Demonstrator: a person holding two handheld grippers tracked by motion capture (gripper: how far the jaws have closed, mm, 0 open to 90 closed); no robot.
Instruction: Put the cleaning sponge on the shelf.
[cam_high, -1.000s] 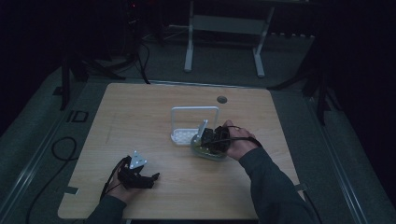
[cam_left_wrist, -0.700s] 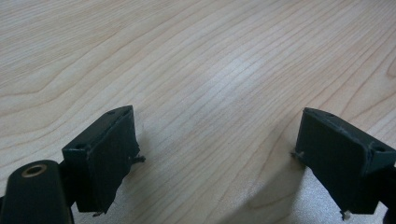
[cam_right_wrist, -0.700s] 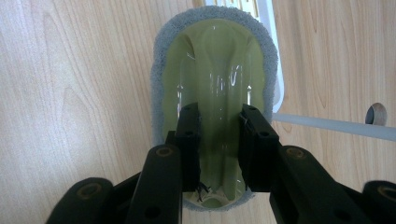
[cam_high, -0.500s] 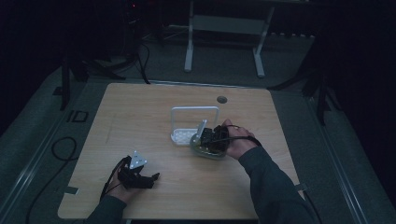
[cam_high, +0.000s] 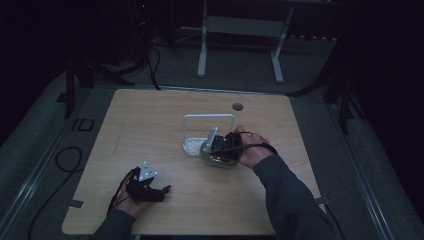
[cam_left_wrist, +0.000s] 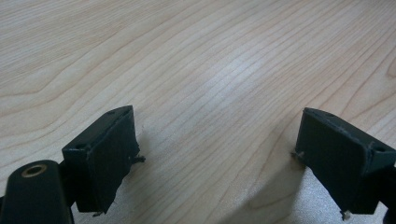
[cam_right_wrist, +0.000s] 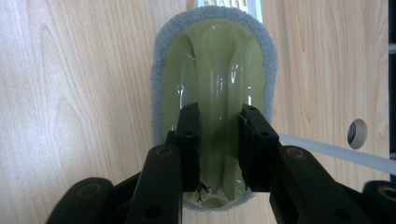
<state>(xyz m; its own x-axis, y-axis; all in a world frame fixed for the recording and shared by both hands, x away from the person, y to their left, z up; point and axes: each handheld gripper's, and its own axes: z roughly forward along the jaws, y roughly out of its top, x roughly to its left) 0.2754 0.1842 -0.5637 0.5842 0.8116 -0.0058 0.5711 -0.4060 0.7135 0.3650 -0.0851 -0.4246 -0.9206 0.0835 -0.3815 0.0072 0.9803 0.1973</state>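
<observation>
Right gripper (cam_right_wrist: 219, 149) jaws are pinching the oval green plastic scrubber's (cam_right_wrist: 215, 70) ridged handle; glossy plastic risks slipping, while left gripper (cam_left_wrist: 219, 163) jaws are idling spread.

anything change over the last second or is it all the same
Nothing visibly changed. The right claw still grips the raised green handle of the scrubbing pad beside the white rack, and the left claw still rests open on the table.
</observation>
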